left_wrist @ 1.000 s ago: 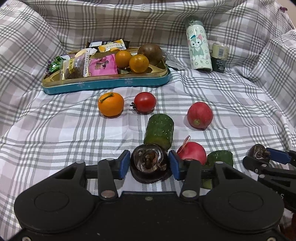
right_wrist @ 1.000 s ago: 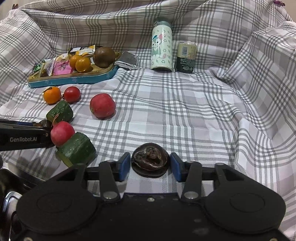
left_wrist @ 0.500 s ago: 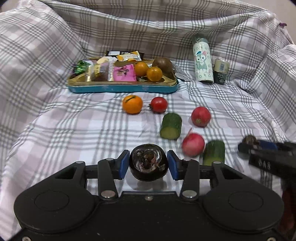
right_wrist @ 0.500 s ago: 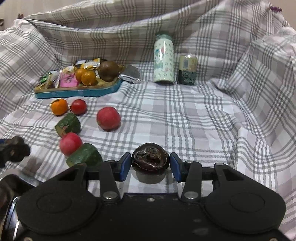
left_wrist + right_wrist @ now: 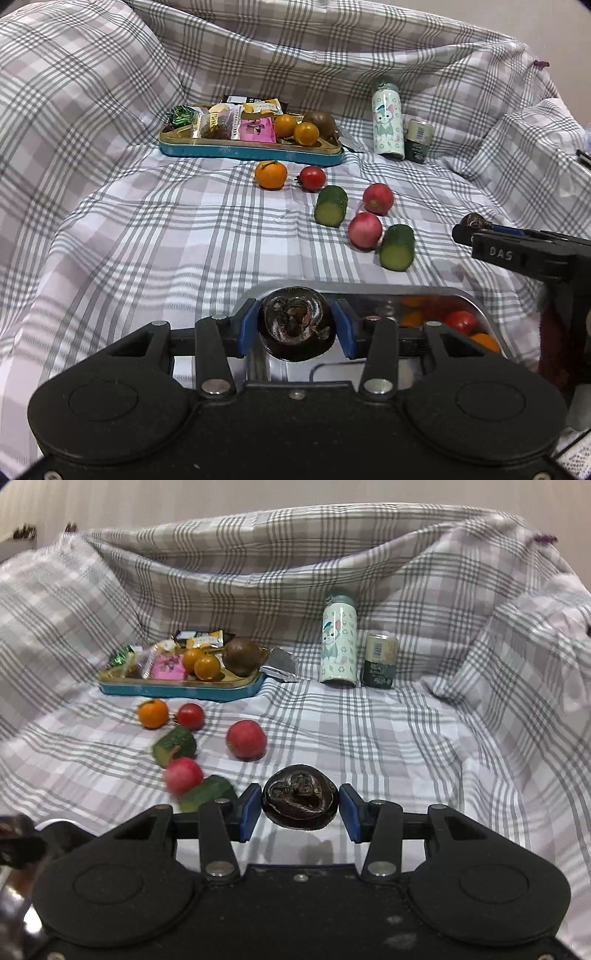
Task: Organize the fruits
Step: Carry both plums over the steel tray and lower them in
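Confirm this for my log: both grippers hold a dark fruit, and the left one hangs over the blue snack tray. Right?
Not quite. The left gripper holds its dark fruit over the metal tray, not the blue snack tray, as the left wrist view shows. The right gripper does hold one too.

Grey-and-white plaid cloth (image 5: 155, 236) covers everything. The tin tray (image 5: 251, 152) is teal outside, gold inside, holding a pink packet (image 5: 258, 130). Just in front of the tray lie an orange (image 5: 270, 175) and a red tomato (image 5: 312, 178). Blue pads line the black fingers (image 5: 246, 328) around a dark glossy brown fruit (image 5: 297, 326).
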`<state>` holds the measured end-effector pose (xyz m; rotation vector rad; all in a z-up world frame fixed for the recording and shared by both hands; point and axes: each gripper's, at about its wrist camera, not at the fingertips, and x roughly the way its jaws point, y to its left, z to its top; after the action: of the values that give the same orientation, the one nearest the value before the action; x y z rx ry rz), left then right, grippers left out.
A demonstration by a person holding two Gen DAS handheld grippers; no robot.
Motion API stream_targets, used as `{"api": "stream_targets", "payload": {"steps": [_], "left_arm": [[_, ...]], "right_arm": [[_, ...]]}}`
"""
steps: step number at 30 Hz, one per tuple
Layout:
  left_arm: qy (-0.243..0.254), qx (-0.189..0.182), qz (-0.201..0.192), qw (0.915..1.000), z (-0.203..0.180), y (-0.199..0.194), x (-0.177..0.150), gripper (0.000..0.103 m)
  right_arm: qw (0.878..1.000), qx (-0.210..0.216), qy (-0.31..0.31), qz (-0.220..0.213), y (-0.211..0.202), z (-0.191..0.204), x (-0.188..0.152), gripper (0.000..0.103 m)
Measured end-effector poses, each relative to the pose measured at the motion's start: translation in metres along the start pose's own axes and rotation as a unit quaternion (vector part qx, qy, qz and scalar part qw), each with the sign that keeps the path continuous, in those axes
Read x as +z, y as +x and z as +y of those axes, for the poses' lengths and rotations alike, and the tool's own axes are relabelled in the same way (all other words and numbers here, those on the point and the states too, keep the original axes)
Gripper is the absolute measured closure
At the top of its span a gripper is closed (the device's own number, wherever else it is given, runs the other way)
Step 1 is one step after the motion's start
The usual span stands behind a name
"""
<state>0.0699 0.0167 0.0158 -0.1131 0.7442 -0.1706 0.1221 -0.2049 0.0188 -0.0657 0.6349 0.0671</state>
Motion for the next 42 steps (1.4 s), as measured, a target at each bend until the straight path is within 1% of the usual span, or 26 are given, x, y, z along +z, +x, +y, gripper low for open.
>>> {"api": "stream_targets", "payload": {"steps": [4,8,13,17,19,22,26,29,37,42], "left_arm": [[0.003,-0.003,-0.003,1.0000,-0.002,-0.008,-0.008,0.051],[0.010,0.001,-0.009,0.9999,-0.005,-0.015,-0.017,0.051],[0.025,0.010,-0.017,0.9995,-0.013,-0.024,-0.028,0.051],[0.025,0.018,-0.020,0.9993,-0.014,-0.027,-0.034,0.051],[0.021,0.019,-0.020,0.9994,-0.013,-0.027,-0.036,0.051],[0.016,0.024,-0.018,0.9994,-0.011,-0.023,-0.037,0.051],[-0.011,0.018,-0.013,0.9997,-0.003,-0.019,-0.035,0.051],[-0.020,0.020,-0.016,0.9995,0.000,-0.020,-0.036,0.051],[0.002,0.016,-0.015,0.9998,-0.007,-0.019,-0.038,0.051],[0.004,0.013,-0.015,0.9998,-0.007,-0.020,-0.037,0.051]], "right_arm": [[1.000,0.008,-0.011,-0.007,-0.030,0.008,-0.012,0.056],[0.999,0.028,-0.014,-0.006,-0.057,0.014,-0.031,0.056],[0.998,0.046,-0.033,-0.004,-0.080,0.029,-0.057,0.056],[0.997,0.057,-0.054,-0.021,-0.094,0.040,-0.070,0.056],[0.996,0.065,-0.059,-0.018,-0.097,0.043,-0.076,0.056],[0.995,0.060,-0.078,-0.016,-0.094,0.049,-0.080,0.056],[0.995,0.065,-0.074,-0.008,-0.091,0.048,-0.081,0.056],[0.995,0.065,-0.073,-0.007,-0.092,0.048,-0.082,0.056],[0.994,0.070,-0.083,-0.004,-0.091,0.051,-0.083,0.056],[0.994,0.074,-0.078,-0.001,-0.091,0.049,-0.082,0.056]]}}
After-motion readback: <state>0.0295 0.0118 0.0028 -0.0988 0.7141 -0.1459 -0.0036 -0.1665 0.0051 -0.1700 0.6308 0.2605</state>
